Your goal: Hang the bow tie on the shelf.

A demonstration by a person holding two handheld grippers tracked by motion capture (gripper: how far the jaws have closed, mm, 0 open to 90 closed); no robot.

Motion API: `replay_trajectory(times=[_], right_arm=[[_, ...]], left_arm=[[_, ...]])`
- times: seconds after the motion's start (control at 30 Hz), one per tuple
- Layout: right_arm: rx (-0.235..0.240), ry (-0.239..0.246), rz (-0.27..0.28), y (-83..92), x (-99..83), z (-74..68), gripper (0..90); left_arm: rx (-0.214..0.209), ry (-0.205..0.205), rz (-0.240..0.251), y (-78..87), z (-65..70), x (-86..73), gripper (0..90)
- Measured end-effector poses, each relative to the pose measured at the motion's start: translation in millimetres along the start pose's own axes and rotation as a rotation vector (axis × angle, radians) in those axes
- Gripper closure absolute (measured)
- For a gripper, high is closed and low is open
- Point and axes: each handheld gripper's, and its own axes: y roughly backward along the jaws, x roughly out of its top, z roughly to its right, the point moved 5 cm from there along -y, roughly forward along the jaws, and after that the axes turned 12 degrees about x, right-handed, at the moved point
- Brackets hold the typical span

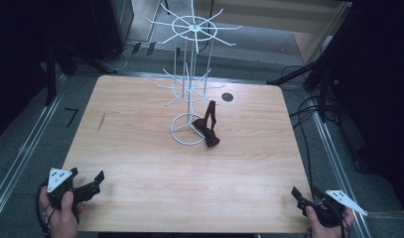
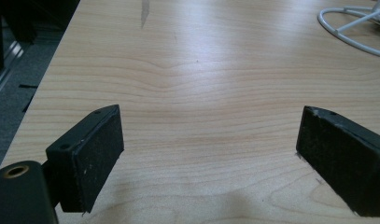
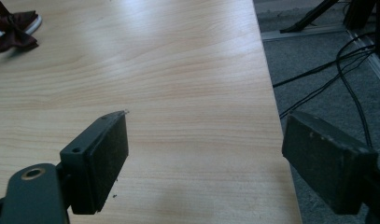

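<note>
A white wire display rack (image 1: pixel 191 74) with two tiers of hook arms stands mid-table on a ring base (image 2: pixel 348 29). A dark maroon bow tie (image 1: pixel 208 126) lies against that base on its right side, its strap rising up; it also appears at the far left of the right gripper view (image 3: pixel 12 31). My left gripper (image 1: pixel 88 184) rests at the table's front left corner, open and holding nothing (image 2: pixel 208 154). My right gripper (image 1: pixel 304 197) sits at the front right corner, open and holding nothing (image 3: pixel 206 161), one jaw past the table edge.
The light wooden table (image 1: pixel 155 163) has a dark round hole (image 1: pixel 227 97) near its back edge and a dark streak (image 1: pixel 101 122) at the left. Grey floor with cables (image 3: pixel 346 79) lies to the right. Black stand legs (image 1: pixel 299 74) flank the back corners.
</note>
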Motion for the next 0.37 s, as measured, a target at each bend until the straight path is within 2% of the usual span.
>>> replay_trajectory(times=[0.07, 0.17, 0.27, 0.37], right_arm=[[-0.003, 0.046, -0.020, -3.6, -2.3, -4.0, 15.2], [0.005, 0.079, -0.033, -4.3, -4.4, -7.0, 15.2], [0.012, 0.071, -0.032, -4.1, -4.6, -6.4, 15.1], [0.028, 0.041, -0.024, -3.2, -4.3, -4.3, 15.0]], left_arm=[[0.007, -0.012, 0.001, 0.0, 1.1, -0.1, 8.1], [0.009, -0.015, 0.004, 0.2, 1.3, -0.1, 8.1], [0.000, -0.018, -0.003, 0.7, 2.2, -0.8, 8.1], [-0.001, -0.029, -0.004, 0.8, 4.2, -1.3, 8.1]])
